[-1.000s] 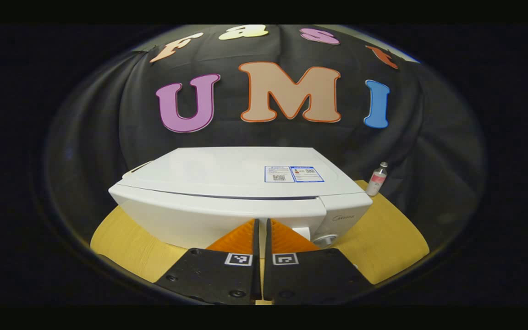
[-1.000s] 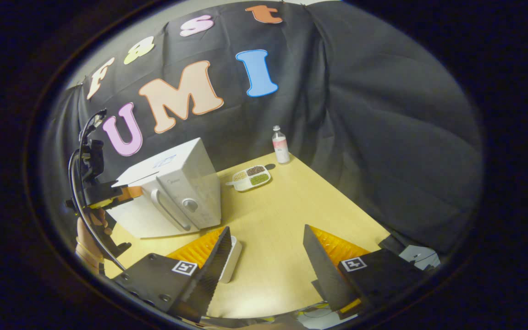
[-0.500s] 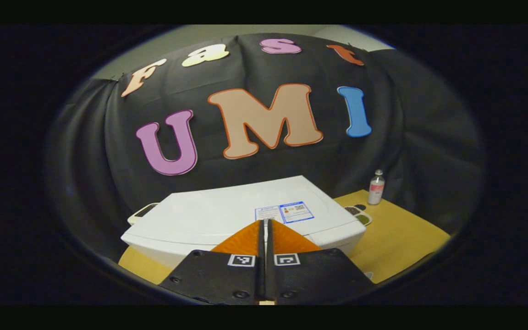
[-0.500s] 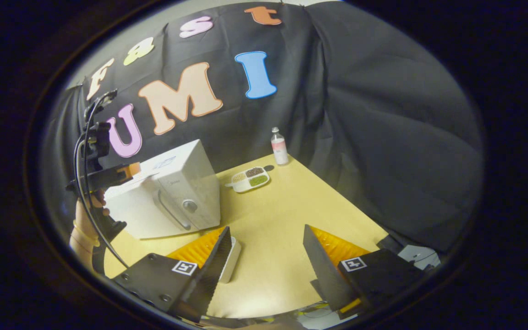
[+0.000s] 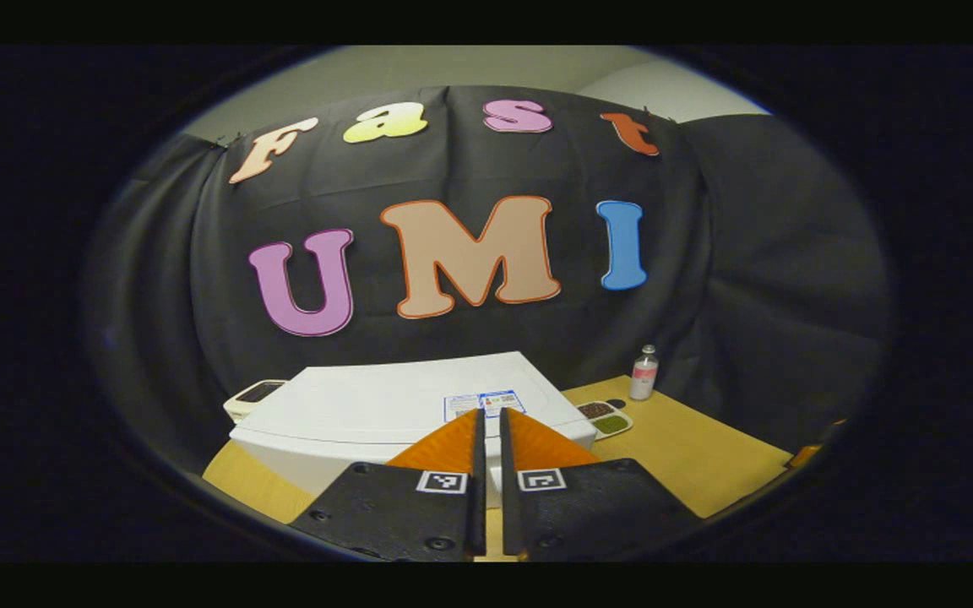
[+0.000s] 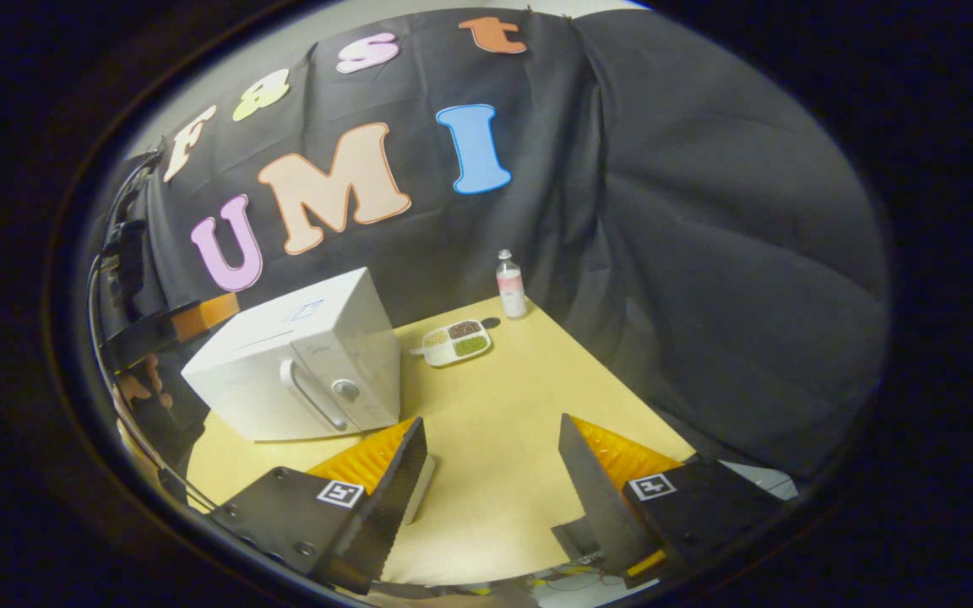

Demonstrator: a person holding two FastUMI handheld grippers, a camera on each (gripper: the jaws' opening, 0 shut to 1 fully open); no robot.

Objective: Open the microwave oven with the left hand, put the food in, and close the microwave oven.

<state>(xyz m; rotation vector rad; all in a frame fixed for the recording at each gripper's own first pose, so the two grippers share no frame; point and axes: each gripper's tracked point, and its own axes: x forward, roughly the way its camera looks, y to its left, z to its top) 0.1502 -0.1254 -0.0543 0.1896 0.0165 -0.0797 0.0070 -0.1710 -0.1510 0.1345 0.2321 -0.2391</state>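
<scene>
Lifted back since a second ago, the left gripper, fingers together, hangs above the shut microwave; its upright door handle lies below and ahead. Right gripper fingers apart.

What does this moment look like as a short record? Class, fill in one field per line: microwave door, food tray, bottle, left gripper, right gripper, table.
microwave door: shut; the white microwave shows its handle and dial
food tray: divided tray on the table, right of the microwave, outside it
bottle: small bottle upright behind the tray, near the cloth wall
left gripper: left gripper raised above the microwave top, jaws nearly closed, holding nothing
right gripper: right gripper over the table, jaws wide apart, empty
table: wooden table
</scene>
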